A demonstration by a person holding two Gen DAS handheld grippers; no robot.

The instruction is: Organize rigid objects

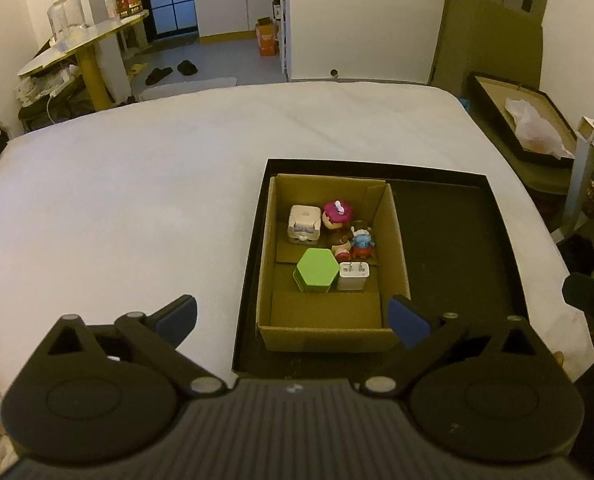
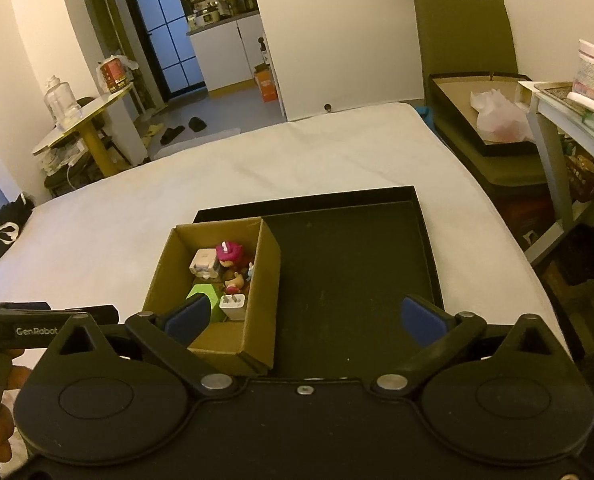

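Both views look down on a white bed [image 1: 137, 184] carrying a shallow black tray [image 1: 457, 248]; a cardboard box [image 1: 397, 240] sits inside the tray, filling its left part as the person sees it; the rest of the tray floor is bare black.

Box contents: green hexagonal box [image 1: 316, 270] at the near middle, touching a white charger plug [image 1: 353, 276] on its right, prongs up; behind them a white cube-shaped gadget [image 1: 304, 224] at the far left, a figurine with a magenta hat [image 1: 337, 214] just beside it, and a small blue-and-red figurine [image 1: 363, 244] against the right wall; a brown figurine lies between these, partly hidden.

Left gripper [image 1: 293, 318]: fingers spread wide, nothing between them; it hovers over the near edge of the tray, the right blue pad [image 1: 407, 320] overlapping the box's near right corner in view.

Right gripper [image 2: 305, 318]: fingers also wide apart and empty; its left pad [image 2: 187, 318] sits in front of the box's near wall in view, the right one over bare tray.
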